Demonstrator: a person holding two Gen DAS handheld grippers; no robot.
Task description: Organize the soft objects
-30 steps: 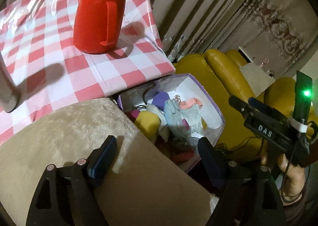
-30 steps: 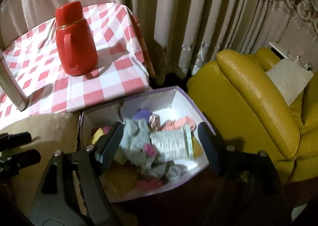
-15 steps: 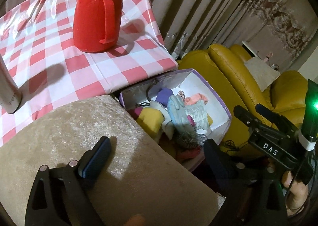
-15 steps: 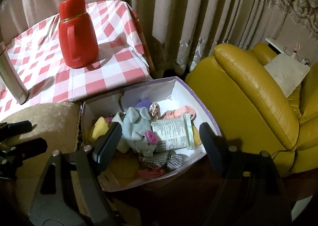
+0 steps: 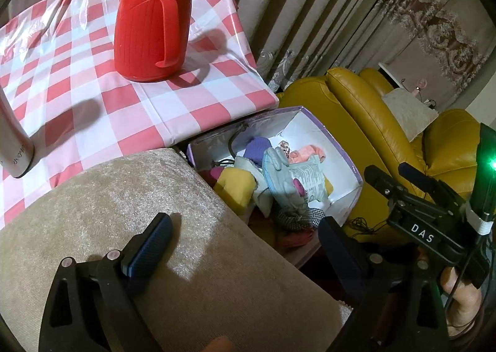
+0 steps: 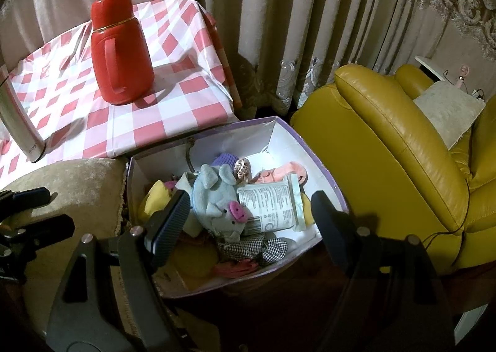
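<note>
Beside the checked table, between it and the armchair: an open box of soft things, both grippers above it.
Steel flask [image 6: 18, 122]: far left on the red-and-white checked tablecloth [image 6: 173, 110], only partly in view.
Red thermos jug [image 6: 119, 51]: upright on the cloth, handle facing the camera.
Beige cushion [image 5: 130, 215]: under the left gripper, just beside the box's left wall.
Left gripper [image 5: 245, 246]: jaws spread wide, having just been opening, nothing between them; one pad over the cushion, the other past the box's near corner.
Box [image 6: 279, 135]: purple outside, white inside, open-topped, standing between cushion and armchair.
Grey plush pig [image 6: 217, 200]: pink snout, lying on top of the pile, just right of the right gripper's left pad.
Printed packet [image 6: 269, 203]: touching the pig's right side.
Other contents: yellow soft item [image 6: 156, 197], purple knit [image 6: 224, 160], pink cloth [image 6: 288, 170], houndstooth fabric [image 6: 254, 246].
Right gripper [image 6: 245, 215]: jaws apart, holding nothing, straddling pig and packet from above; contact cannot be told.
Yellow leather armchair [image 6: 387, 141]: right of the box.
</note>
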